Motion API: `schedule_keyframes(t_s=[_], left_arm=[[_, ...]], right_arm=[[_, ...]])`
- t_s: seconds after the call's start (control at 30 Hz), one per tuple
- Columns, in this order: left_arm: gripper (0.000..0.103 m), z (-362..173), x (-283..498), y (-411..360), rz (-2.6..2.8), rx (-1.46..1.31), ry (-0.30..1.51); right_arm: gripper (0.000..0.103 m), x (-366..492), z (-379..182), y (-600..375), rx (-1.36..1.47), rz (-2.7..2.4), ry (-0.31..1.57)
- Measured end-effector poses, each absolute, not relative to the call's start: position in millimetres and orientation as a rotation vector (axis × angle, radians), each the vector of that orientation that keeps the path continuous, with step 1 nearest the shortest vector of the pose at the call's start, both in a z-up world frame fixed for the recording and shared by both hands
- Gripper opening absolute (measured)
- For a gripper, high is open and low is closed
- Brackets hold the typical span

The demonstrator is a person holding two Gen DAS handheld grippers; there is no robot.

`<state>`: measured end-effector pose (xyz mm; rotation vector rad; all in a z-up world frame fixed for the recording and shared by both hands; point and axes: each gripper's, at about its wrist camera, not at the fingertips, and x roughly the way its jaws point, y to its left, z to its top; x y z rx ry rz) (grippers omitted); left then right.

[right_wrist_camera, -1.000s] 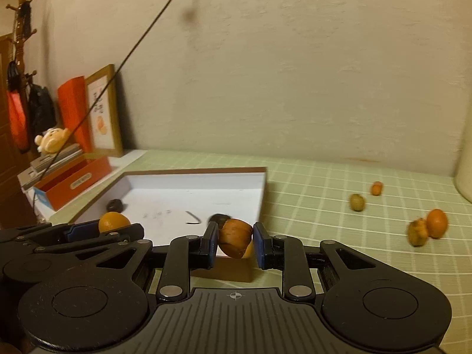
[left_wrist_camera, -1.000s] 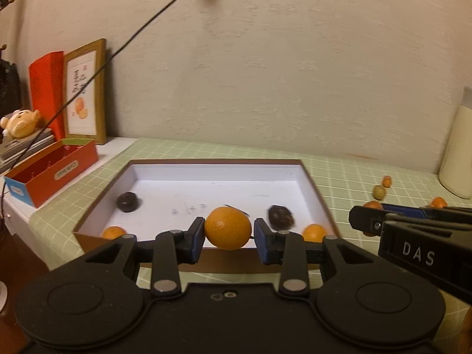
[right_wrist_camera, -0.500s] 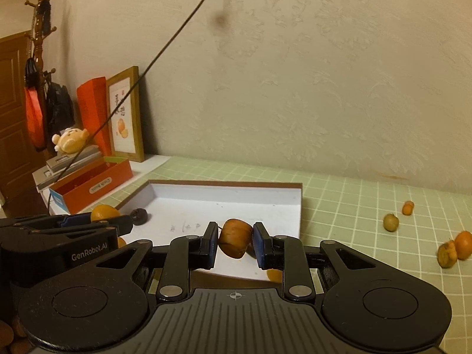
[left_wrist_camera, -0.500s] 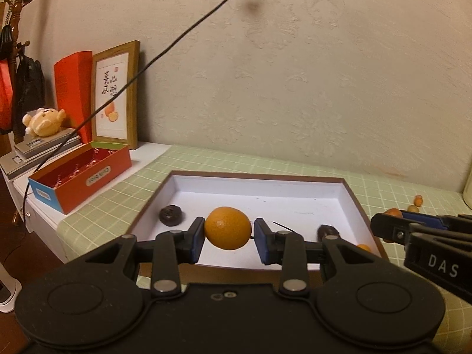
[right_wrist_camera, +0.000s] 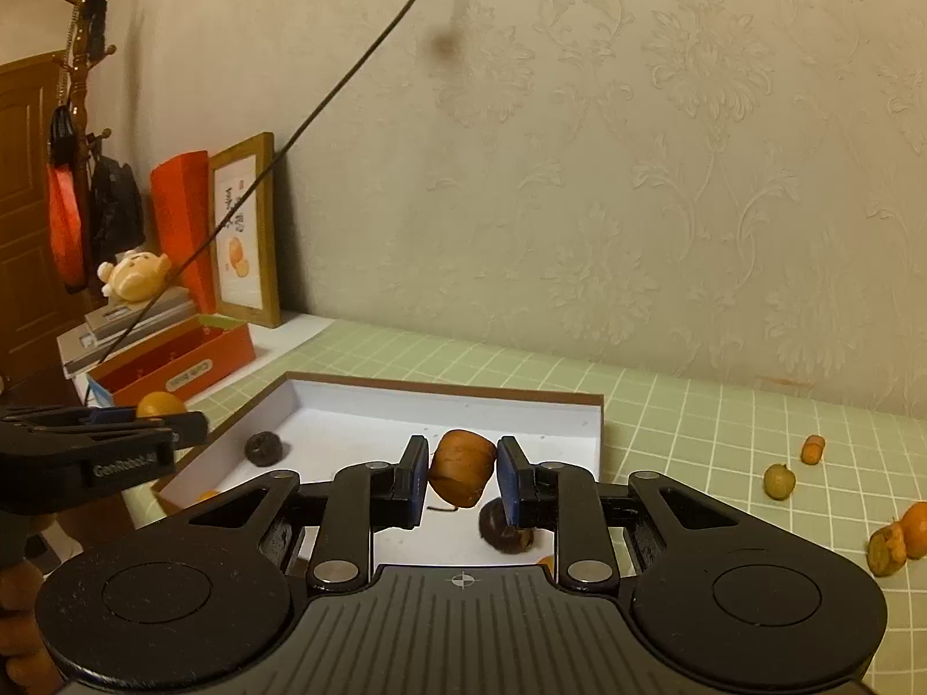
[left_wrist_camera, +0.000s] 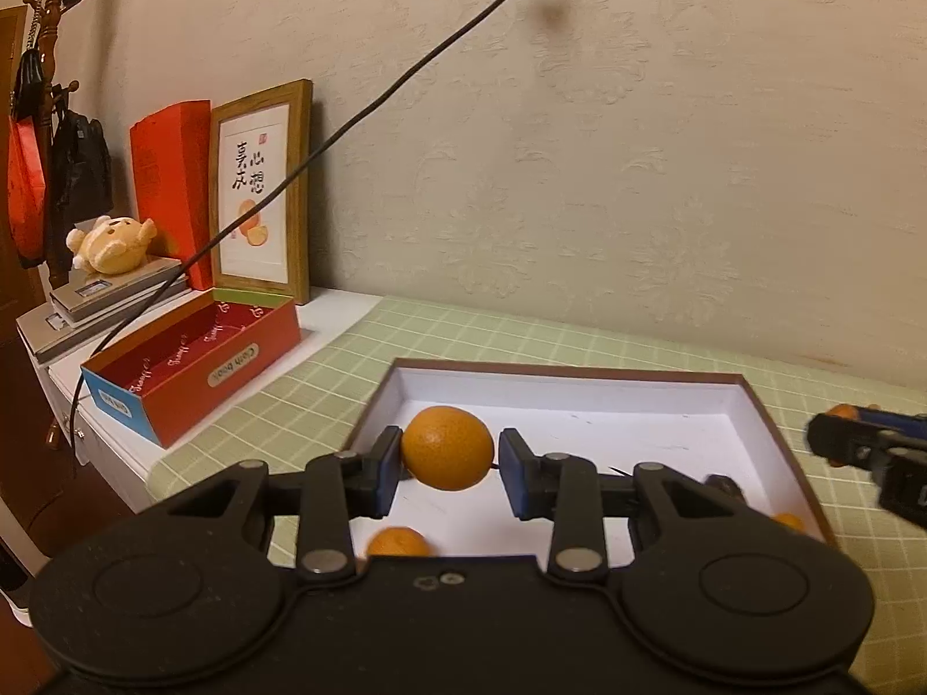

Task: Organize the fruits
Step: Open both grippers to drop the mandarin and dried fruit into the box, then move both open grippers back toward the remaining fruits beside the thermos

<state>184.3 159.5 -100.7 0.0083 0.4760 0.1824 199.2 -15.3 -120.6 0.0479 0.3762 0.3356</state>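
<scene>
Matt black plastic left tool point(left_wrist_camera: 447, 469) clamps a dimpled, slightly glossy orange point(left_wrist_camera: 446, 447). The box point(left_wrist_camera: 770, 434) looks like smooth white card; the desk point(left_wrist_camera: 324, 399) wears checked cloth.

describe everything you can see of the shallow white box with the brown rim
The shallow white box with the brown rim is a rectangular open tray, apparently cardboard, white inside with low walls and a thin brown edge. It lies flat on the green checked tablecloth, near the red open box. Inside lie two dark wrinkled fruits, small orange fruits along the near wall and a thin dark stem-like scrap. Both grippers hold fruit above it, without touching it.
</scene>
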Motion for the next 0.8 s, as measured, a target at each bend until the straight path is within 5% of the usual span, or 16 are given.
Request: schedule_keyframes(t_s=[0.53,0.6,0.67,0.7,0.8], left_arm=[[0.028,-115,230,182,0.182,0.008,0.518],[0.042,-118,235,182,0.187,0.008,0.537],[0.062,-119,236,181,0.190,0.010,0.541],[0.071,-118,234,180,0.202,0.022,0.530],[0.081,-112,229,176,0.209,0.050,0.498]], right_arm=[[0.026,254,-132,-20,0.062,0.251,0.416],[0.027,261,-135,-17,0.047,0.253,0.434],[0.070,265,-137,-17,0.034,0.217,0.445],[0.103,261,-136,-21,0.057,0.204,0.415],[0.103,248,-129,-26,0.077,0.210,0.325]])
